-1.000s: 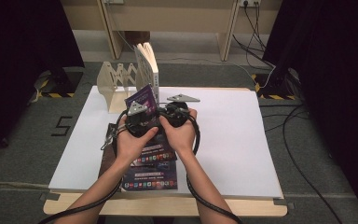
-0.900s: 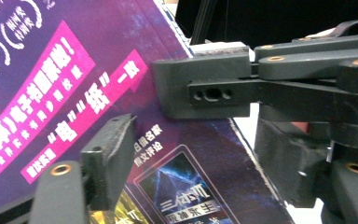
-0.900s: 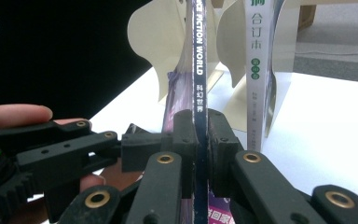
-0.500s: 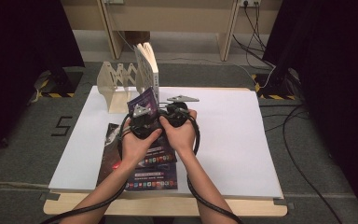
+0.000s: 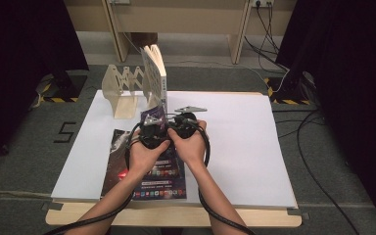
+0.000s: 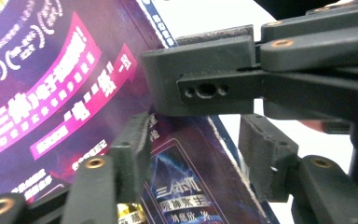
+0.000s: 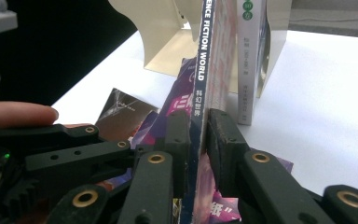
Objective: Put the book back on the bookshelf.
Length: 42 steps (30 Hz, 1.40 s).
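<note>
Both hands are meeting mid-bench: the right hand-held gripper [image 7: 196, 140], jaws just easing, is clasping the upright magazine [image 7: 200, 84]; the left hand-held gripper [image 6: 191, 154], jaws narrowing, is straddling its cover unclamped.

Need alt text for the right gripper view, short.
The right claw holds its two black jaws on either side of a thin purple magazine's spine, which stands upright. Behind it a white book stands in a pale wooden rack on the white table; the left claw shows at lower left.
</note>
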### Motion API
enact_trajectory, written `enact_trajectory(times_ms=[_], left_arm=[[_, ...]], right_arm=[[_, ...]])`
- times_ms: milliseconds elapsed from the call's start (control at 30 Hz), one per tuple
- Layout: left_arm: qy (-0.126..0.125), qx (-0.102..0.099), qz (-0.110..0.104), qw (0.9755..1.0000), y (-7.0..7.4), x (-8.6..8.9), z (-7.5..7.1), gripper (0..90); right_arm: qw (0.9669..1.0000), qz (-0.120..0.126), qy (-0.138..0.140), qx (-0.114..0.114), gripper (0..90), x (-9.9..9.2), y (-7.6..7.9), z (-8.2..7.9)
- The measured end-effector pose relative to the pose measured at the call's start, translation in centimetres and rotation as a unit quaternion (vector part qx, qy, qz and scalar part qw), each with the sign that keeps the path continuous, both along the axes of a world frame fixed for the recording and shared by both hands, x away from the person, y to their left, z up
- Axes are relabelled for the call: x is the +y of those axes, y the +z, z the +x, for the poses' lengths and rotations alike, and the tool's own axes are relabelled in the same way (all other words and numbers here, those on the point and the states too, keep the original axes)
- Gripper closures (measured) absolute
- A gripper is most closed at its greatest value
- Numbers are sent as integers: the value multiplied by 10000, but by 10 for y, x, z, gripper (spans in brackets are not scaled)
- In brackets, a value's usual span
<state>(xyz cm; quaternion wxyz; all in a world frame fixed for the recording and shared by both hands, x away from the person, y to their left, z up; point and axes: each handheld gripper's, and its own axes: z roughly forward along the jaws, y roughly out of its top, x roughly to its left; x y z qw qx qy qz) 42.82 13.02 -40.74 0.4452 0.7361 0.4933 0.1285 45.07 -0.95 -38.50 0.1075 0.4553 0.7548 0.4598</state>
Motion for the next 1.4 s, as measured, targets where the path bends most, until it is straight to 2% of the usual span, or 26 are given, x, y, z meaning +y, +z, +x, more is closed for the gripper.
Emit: enact_trajectory(times_ms=[167,267,333,467,600,667,800,900,1133,1300,1400], left_arm=[[16,191,-130,9997,-5,7,-1,558],[5,259,-18,9997,-8,13,-1,626],[-16,347,-124,9993,-12,18,1,659],[-64,423,-123,9990,-12,24,3,678],[-77,531,-283,9982,-13,31,5,695],[-69,583,-440,9973,-14,34,5,703],[-66,661,-590,9960,-15,40,6,720],[-86,719,-699,9949,-16,42,7,728],[-107,874,-1121,9898,-17,55,10,770],[-158,867,-1306,9875,-9,66,7,805],[-201,891,-1452,9852,-4,73,6,823]], right_arm=[[9999,22,53,120,757,3,-5,0],[9998,1,156,137,768,7,-7,1],[9988,220,334,297,741,10,-6,0],[9975,356,453,400,696,13,-4,0],[9966,690,311,340,674,-2,4,-4],[9966,750,210,276,671,-14,7,-5],[9962,836,-31,240,664,-37,8,-5],[9957,866,-147,287,658,-52,4,-5],[9943,905,-278,489,653,-72,-13,-8],[9945,851,-303,539,652,-80,-22,-9],[9941,859,-355,553,652,-86,-25,-11]])
